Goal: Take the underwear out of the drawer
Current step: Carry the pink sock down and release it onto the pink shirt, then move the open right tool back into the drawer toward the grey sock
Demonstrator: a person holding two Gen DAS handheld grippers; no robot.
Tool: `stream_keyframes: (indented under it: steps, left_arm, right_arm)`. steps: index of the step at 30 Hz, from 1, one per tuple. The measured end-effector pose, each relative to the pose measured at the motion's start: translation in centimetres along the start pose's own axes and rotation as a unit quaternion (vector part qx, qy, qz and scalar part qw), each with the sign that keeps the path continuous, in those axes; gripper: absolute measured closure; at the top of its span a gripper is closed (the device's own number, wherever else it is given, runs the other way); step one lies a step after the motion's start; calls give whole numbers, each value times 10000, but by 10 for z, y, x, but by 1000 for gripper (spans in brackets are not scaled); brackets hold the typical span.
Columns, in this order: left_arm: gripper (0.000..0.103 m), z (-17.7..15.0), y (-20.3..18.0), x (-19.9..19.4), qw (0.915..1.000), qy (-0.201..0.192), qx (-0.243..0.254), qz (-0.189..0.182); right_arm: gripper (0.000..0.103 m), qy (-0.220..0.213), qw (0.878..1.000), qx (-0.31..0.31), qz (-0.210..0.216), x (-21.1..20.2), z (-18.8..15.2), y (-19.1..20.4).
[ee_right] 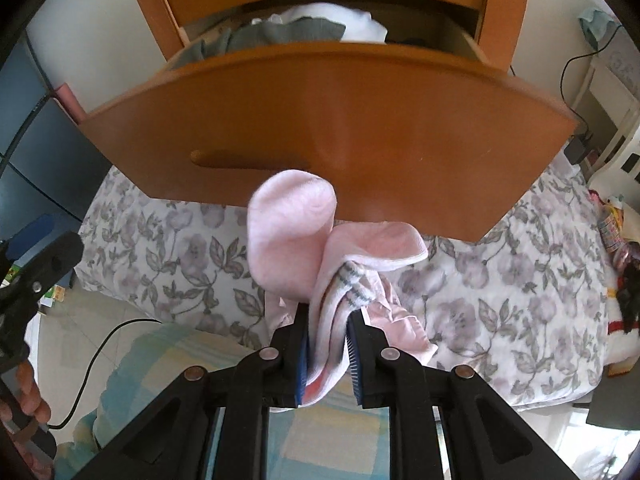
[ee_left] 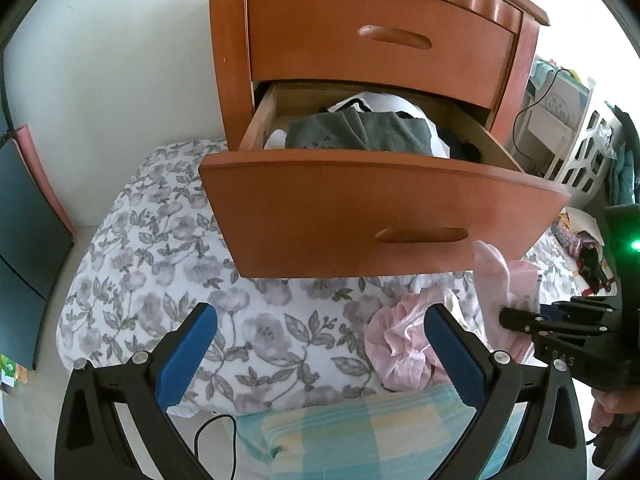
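Observation:
An orange wooden nightstand has its lower drawer [ee_left: 360, 204] pulled out, with grey clothing [ee_left: 360, 130] and white fabric piled inside. My right gripper [ee_right: 328, 316] is shut on pink underwear [ee_right: 296, 224], held up in front of the drawer front [ee_right: 320, 120]. In the left wrist view that gripper [ee_left: 520, 318] enters from the right with the pink underwear [ee_left: 500, 276] in it. My left gripper [ee_left: 320, 328] hangs open below the drawer, nothing between its blue pads. A second crumpled pink garment [ee_left: 400, 344] lies on the floral bedding.
A floral quilt [ee_left: 168, 264] covers the bed under the drawer. A checked pastel cloth [ee_left: 360, 432] lies nearest me. The top drawer [ee_left: 380, 36] is closed. A white lattice basket [ee_left: 588, 148] and clutter stand at the right. A black cable [ee_right: 92, 360] trails on the floor.

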State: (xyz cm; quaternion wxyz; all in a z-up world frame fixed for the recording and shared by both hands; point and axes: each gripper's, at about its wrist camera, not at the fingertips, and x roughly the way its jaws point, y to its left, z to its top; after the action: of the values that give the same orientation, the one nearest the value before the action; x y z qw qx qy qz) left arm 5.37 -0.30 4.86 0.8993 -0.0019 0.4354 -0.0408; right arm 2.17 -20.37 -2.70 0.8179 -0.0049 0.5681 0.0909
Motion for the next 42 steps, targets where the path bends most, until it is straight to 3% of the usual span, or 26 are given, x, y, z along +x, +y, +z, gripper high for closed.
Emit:
stream_keyframes:
  steps: [6,10,23,42]
  left_arm:
    - [0,0,5,5,10000,48,-52,6]
    - [0,-1,5,6,10000,73,-51,-3]
    - [0,-1,7,6,9999,69,-73,0]
    - [0,-2,10,8,9999,48,-97,7]
  right_arm:
    - [80,14,10000,-34,-80,1,1,2]
    - [57,48,9998,-52,-181,2,0,4]
    - [0,-138,9992,-10,-368,-2,1,-1]
    - [0,-776,9961,141,-405,-26,3,-10]
